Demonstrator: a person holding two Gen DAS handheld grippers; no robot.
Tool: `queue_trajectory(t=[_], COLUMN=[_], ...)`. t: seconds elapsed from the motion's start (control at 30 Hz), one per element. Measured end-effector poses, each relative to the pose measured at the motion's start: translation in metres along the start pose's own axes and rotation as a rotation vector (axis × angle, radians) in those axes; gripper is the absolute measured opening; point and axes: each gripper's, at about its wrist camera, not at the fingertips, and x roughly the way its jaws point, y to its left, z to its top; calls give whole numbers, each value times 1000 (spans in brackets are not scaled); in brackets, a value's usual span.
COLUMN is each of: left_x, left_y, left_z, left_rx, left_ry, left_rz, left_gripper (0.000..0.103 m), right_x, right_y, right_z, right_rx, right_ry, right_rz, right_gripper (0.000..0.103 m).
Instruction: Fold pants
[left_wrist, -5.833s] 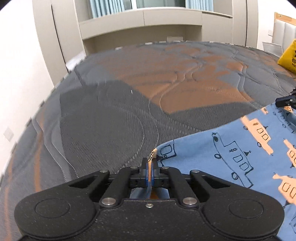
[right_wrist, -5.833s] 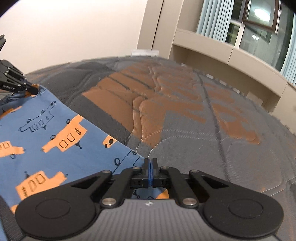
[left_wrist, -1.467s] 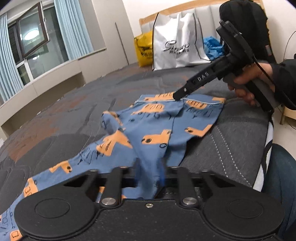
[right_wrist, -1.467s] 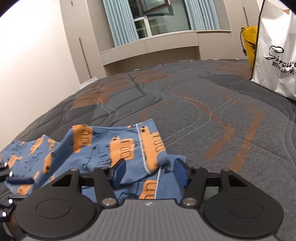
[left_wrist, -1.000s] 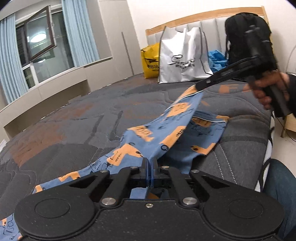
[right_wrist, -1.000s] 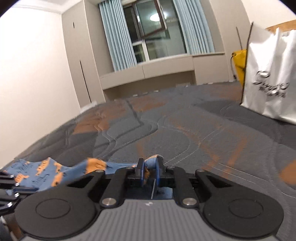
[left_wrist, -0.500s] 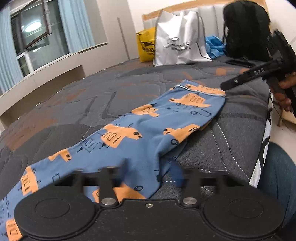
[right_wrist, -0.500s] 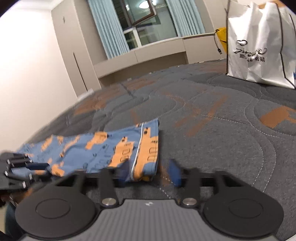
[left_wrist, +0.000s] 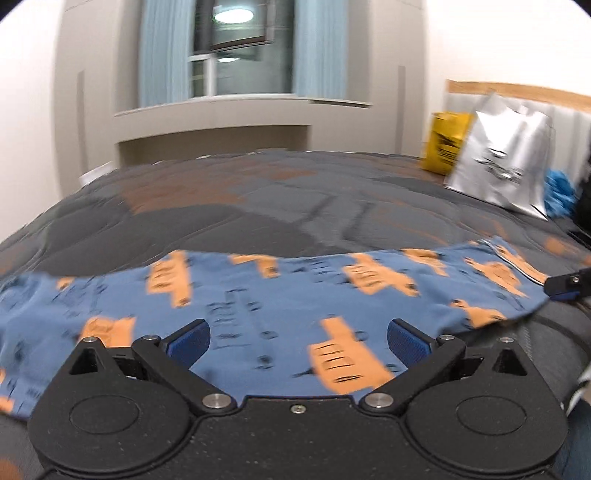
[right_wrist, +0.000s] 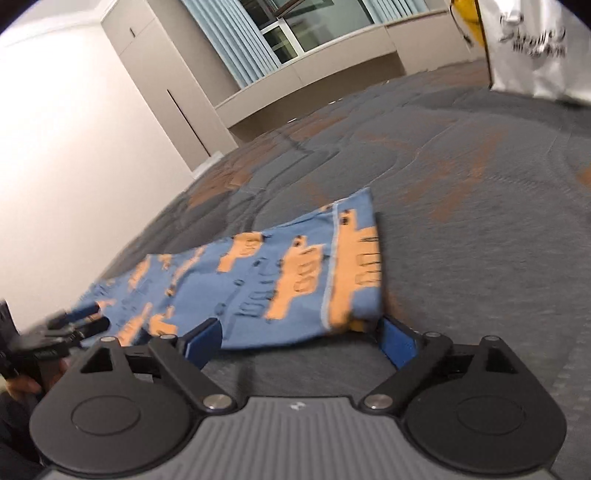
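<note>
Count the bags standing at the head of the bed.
2 visible: a yellow bag by the headboard, and a white shopping bag beside it to the right. Others may be hidden beyond the frame edge.

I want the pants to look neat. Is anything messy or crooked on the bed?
Nothing really stands out. The blue pants lie flat in one long strip on the bed, near its edge. Both tools, left and right, are opening with nothing pinched. The bags stand far off.
</note>
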Motion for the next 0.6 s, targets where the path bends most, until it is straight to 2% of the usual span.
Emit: queue_trajectory(t=[0.07,0.1,0.13,0.2,0.27,0.47,0.6], left_x=[-1,-2,-3,-1,1,-6,-2], left_y=[9,14,18,25,30,39,43], left_z=[-1,-2,-3,-3,-2,1,-3], left_rx=[-37,-50,-60,-76,-94,-97,-97], left_ry=[9,13,18,35,53,41,61], left_rz=[36,54,72,118,152,165,174], left_gripper=[102,102,102,102,101,101,101], right_x=[2,1,-1,0,2,-33,-33], right_y=[-4,-8,-15,-31,-34,-13,-9], right_z=[2,2,2,-1,-4,18,18], right_rx=[69,114,180,323,345,165,109], right_ry=[-27,-44,-63,-86,-105,-241,-220], right_rz=[27,39,56,72,48,-18,-79], right_gripper=[82,67,45,21,19,17,17])
